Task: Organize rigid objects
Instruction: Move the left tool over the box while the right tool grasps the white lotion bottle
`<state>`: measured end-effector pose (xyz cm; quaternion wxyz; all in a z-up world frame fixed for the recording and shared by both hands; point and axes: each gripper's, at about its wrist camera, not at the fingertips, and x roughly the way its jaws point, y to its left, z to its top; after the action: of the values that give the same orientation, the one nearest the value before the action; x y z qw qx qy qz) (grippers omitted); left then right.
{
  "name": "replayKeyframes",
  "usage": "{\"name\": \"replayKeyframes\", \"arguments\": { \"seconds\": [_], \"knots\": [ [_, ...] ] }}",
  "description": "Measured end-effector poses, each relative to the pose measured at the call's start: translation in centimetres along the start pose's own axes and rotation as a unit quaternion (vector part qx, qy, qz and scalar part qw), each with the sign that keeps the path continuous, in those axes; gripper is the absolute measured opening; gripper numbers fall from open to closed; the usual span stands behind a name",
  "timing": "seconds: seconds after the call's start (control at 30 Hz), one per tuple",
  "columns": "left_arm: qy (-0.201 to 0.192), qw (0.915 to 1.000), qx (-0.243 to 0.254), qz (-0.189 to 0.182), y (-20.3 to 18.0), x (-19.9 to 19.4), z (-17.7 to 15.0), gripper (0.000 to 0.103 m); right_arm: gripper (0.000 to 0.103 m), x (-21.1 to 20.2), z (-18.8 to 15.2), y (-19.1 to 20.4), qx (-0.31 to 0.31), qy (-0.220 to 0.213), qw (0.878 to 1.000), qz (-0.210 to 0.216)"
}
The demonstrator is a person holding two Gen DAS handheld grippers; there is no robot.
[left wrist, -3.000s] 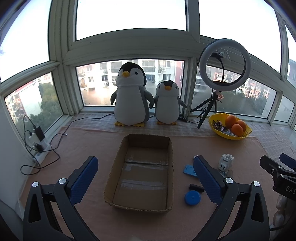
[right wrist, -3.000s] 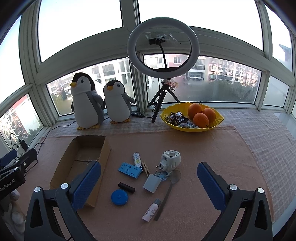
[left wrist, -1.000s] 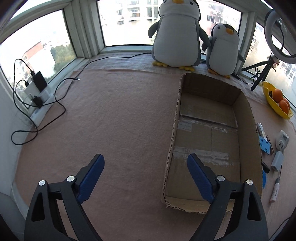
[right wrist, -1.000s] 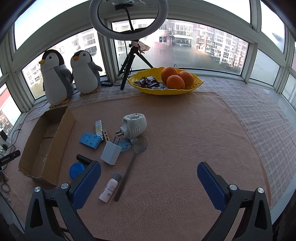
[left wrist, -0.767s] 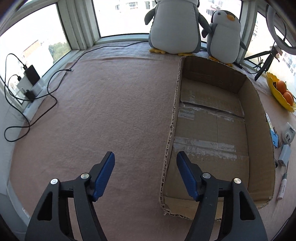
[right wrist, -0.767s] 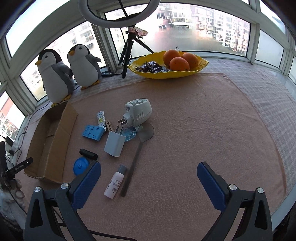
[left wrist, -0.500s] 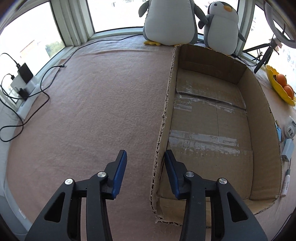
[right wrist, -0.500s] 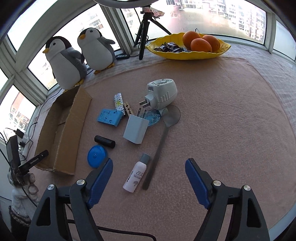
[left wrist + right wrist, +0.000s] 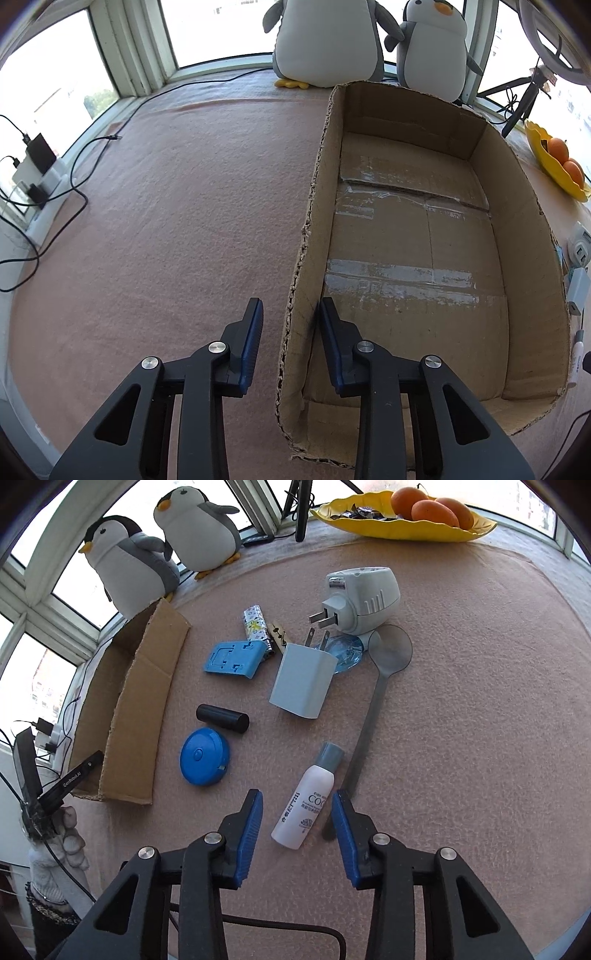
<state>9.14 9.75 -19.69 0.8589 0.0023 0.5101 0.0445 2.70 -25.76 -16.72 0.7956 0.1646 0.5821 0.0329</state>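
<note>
My left gripper (image 9: 291, 306) straddles the left wall of the open cardboard box (image 9: 314, 206), one pad outside and one inside, shut on that wall near its front corner. The box holds nothing. In the right wrist view the box (image 9: 136, 709) lies at left. My right gripper (image 9: 296, 797) points down over a white bottle with a grey cap (image 9: 303, 808). Its jaws are closing, with the bottle between the pads and untouched. Around the bottle lie a spoon (image 9: 369, 716), a white charger (image 9: 303, 683), a blue round case (image 9: 204, 756), a black cylinder (image 9: 222, 718) and a blue stand (image 9: 234, 659).
A white plug-in device (image 9: 364, 594) and a patterned lighter (image 9: 255, 624) lie further back. Two plush penguins (image 9: 325, 40) stand by the window. A yellow fruit bowl (image 9: 406, 520) sits at the far right, a power strip with cables (image 9: 37, 173) at the left edge.
Both grippers have come down and their jaws have narrowed. The left one now sits over the box's left wall. The right one now hangs over the white bottle.
</note>
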Motion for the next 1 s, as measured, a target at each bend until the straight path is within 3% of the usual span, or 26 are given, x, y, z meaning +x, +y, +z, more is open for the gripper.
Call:
{"name": "replayKeyframes", "arguments": {
  "seconds": [0.4,0.73,1.0],
  "knots": [
    [-0.002,1.0,-0.001,-0.002,0.1,0.0,0.0,0.03,0.026,2.1,0.0,0.7,-0.018,0.025,0.999,-0.022],
    [-0.006,1.0,-0.002,-0.004,0.2,0.1,-0.1,0.03,0.018,3.0,0.4,2.1,-0.059,0.015,0.996,-0.063],
    [-0.007,1.0,-0.003,-0.004,0.2,0.1,-0.2,0.03,0.018,1.9,0.1,1.6,-0.053,0.0,0.997,-0.052]
  ]
}}
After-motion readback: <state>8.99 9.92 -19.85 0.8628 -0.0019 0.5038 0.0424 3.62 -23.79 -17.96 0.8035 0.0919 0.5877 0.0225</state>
